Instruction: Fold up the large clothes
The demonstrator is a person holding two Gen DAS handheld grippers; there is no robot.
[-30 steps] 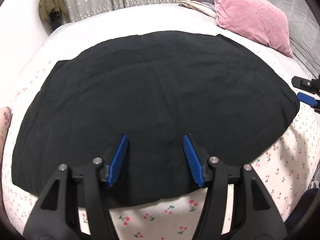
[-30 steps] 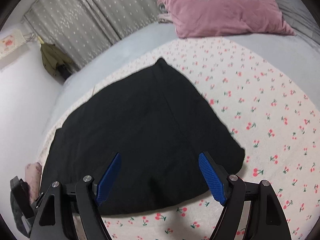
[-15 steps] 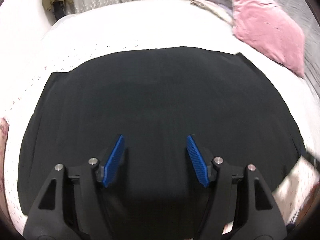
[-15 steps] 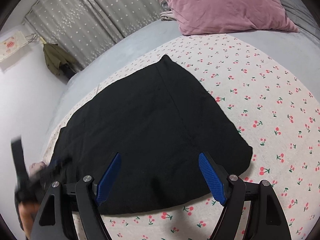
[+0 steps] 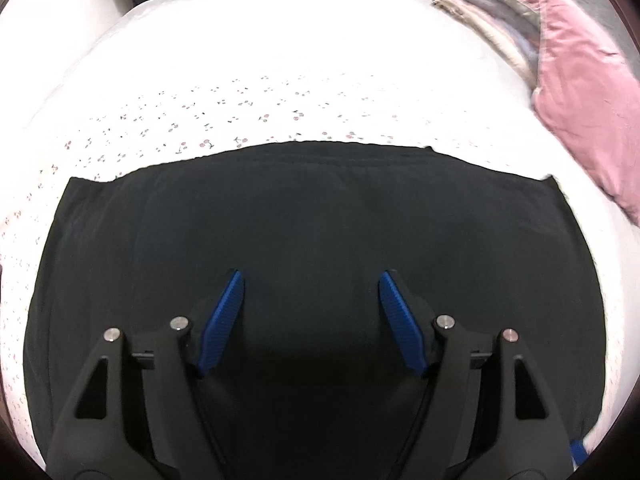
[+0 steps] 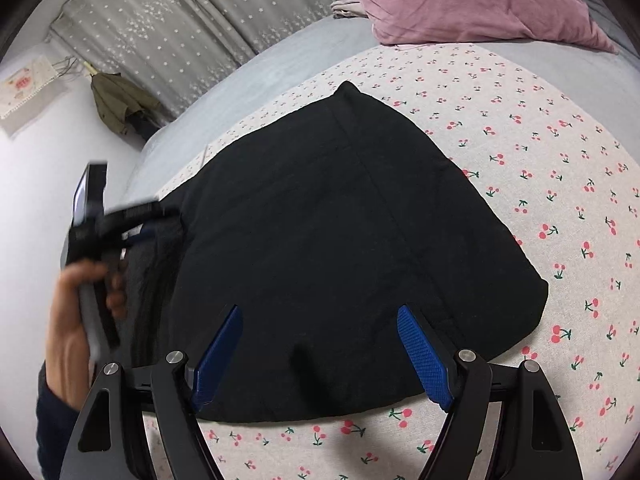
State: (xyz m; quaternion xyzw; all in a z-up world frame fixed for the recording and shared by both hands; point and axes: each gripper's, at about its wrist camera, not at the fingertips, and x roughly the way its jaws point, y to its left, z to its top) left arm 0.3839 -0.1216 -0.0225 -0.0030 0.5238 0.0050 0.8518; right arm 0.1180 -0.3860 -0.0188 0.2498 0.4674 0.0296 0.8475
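A: How are the hands posed?

B: In the right wrist view the person's left hand (image 6: 76, 312), in a dark sleeve (image 6: 52, 424), grips the blurred left gripper (image 6: 132, 232) at the left edge of the frame, over the near-left part of the garment. In its own view that left gripper (image 5: 312, 280) tilts steeply down; its jaws are opening, with nothing between the blue pads. The right gripper (image 6: 320, 312) also points down, jaws wide apart and empty.

A: And the garment?

B: The large black cloth garment (image 6: 340, 240) lies flat and folded on the cherry-print white bedsheet (image 6: 560, 200), filling the middle of both frames, with a seam running up towards its far corner.

A: What differs between the views?

B: The left wrist view shows a stack of folded cloths (image 5: 488, 20) beside the pink velvet pillow (image 5: 580, 92), upper right. The right wrist view shows the pillow (image 6: 460, 0) at the top and the grey starred curtain (image 6: 180, 32) upper left.
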